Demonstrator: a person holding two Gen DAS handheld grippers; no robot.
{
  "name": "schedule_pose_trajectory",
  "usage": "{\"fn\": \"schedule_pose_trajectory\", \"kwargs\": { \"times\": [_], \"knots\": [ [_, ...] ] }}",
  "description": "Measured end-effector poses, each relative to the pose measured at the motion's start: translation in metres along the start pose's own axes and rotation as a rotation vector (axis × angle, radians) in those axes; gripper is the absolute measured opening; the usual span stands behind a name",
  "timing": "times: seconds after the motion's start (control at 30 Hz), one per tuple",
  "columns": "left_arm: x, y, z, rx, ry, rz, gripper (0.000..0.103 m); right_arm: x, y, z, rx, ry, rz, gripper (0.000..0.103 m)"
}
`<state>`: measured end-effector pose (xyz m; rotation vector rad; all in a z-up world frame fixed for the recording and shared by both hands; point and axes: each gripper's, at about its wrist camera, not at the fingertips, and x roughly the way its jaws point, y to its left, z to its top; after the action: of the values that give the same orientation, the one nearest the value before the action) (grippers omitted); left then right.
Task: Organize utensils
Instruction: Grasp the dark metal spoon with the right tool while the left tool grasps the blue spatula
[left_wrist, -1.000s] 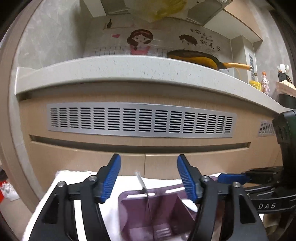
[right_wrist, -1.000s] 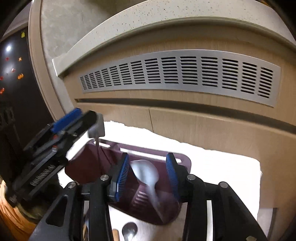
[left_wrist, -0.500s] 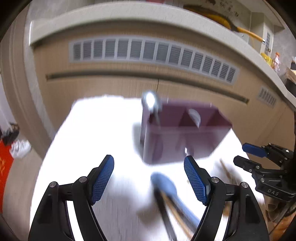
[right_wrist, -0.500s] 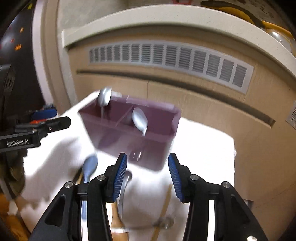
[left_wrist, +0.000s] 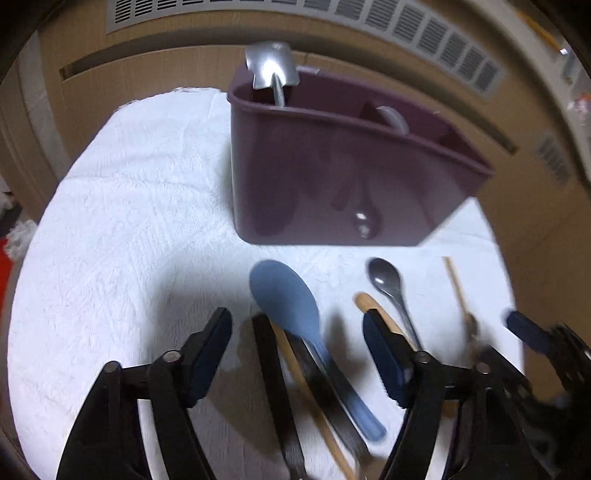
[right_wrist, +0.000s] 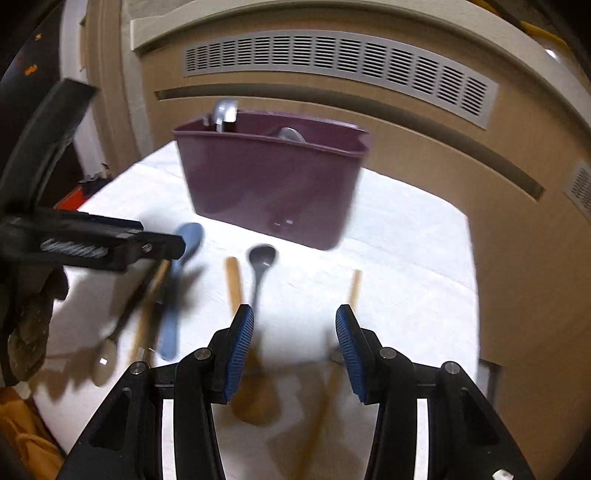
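A purple utensil caddy (left_wrist: 332, 177) stands on a white towel (left_wrist: 129, 221), with a metal scoop (left_wrist: 271, 72) in its left compartment and a spoon (left_wrist: 393, 118) in the middle one. In front of it lie a blue spoon (left_wrist: 284, 299), a grey spoon (left_wrist: 384, 278), wooden handles and black-handled utensils (left_wrist: 273, 369). My left gripper (left_wrist: 295, 317) hangs over the blue spoon with its jaws closing, the pads touching nothing. My right gripper (right_wrist: 294, 312) is open and holds nothing, above the towel between a wooden spoon (right_wrist: 234, 280) and a wooden stick (right_wrist: 355, 288).
Close behind the caddy (right_wrist: 269, 181) rises a beige cabinet front with a grey vent grille (right_wrist: 332, 59), under a pale counter edge. The towel's right edge (right_wrist: 471, 295) drops off beside the cabinet. A dark area with red items lies at the left.
Both grippers have pulled back from the caddy and tipped downward, bringing the loose utensils on the towel into view. The scoop and spoon they carried now stand in the caddy.
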<state>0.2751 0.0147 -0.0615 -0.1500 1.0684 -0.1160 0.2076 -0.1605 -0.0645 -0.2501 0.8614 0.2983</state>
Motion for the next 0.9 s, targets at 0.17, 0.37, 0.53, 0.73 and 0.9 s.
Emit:
{"fn": "schedule_pose_trajectory", "kwargs": {
  "times": [0.17, 0.37, 0.53, 0.73, 0.9],
  "knots": [
    [0.023, -0.011, 0.008, 0.011, 0.020, 0.098, 0.063, 0.000, -0.017, -0.016, 0.040, 0.000, -0.003, 0.044],
    [0.024, -0.028, 0.003, 0.112, -0.042, 0.136, 0.043, 0.003, -0.018, -0.016, 0.051, -0.007, 0.009, 0.044],
    [-0.008, -0.021, -0.020, 0.149, -0.189, 0.069, 0.042, -0.002, -0.009, -0.003, 0.031, -0.032, 0.061, 0.044],
    [-0.067, 0.003, -0.037, 0.148, -0.335, -0.011, 0.015, 0.015, 0.005, 0.020, -0.027, -0.007, 0.114, 0.044],
    [-0.083, 0.023, -0.036, 0.129, -0.375, -0.031, 0.014, 0.049, 0.018, 0.042, -0.046, 0.047, 0.138, 0.044]
  ]
}}
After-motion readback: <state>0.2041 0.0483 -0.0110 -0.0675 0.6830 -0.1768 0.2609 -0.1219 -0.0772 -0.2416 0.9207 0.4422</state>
